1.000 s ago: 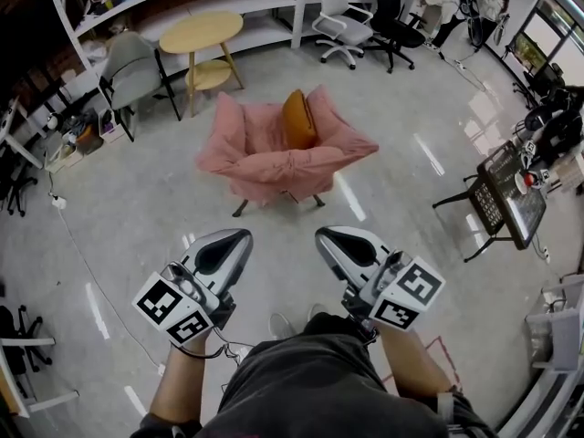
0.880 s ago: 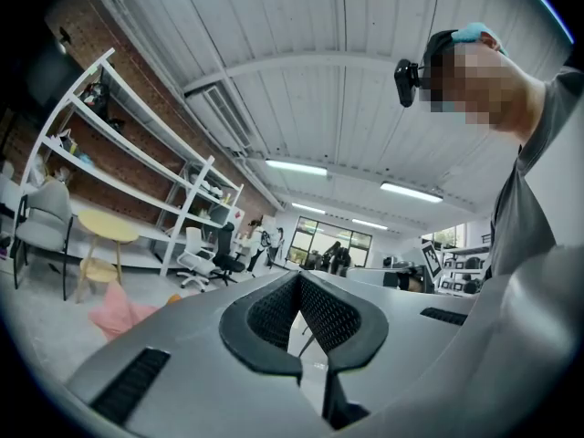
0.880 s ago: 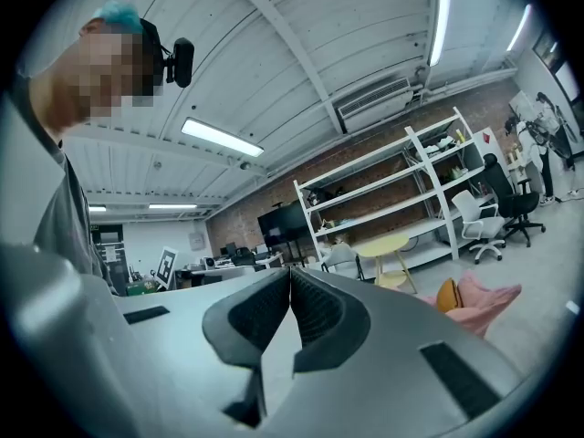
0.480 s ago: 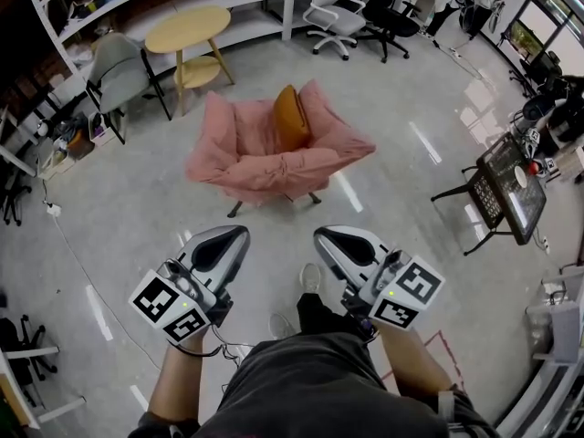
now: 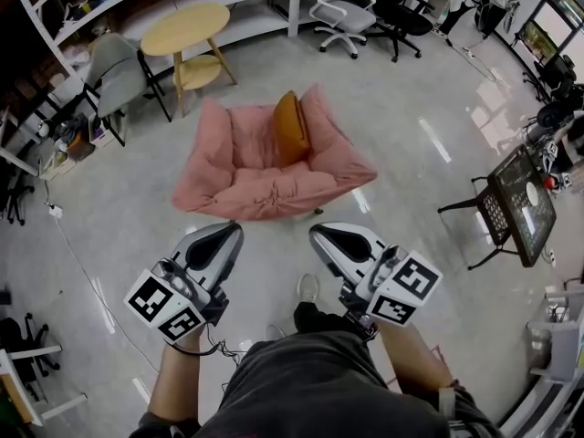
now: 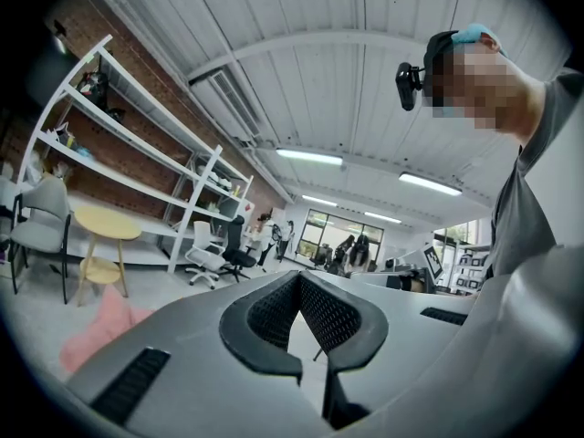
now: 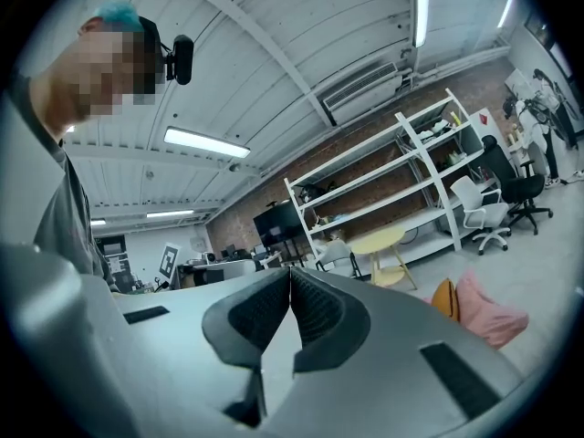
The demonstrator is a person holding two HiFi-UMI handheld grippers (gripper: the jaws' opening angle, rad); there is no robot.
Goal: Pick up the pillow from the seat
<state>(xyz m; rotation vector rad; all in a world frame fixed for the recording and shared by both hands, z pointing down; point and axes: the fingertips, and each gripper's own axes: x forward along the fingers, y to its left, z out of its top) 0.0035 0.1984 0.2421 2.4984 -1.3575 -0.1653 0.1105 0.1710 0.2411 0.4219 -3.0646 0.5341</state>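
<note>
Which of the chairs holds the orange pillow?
The pink armchair, mid-floor; the orange pillow stands against its backrest. The grey chair has none.

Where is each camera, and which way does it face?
Head view: on the person's head, facing steeply down at armchair and pillow; forearms, left gripper, right gripper show.
Left gripper view: on that gripper, facing along its shut fingers towards shelves; person's head shows.
Right gripper view: likewise; shelves, person's head.
Shared: all show the yellow table.

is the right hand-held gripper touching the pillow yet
Apart. The head view shows the right hand-held gripper short of the seat, whose front cushion lies between it and the pillow.
</note>
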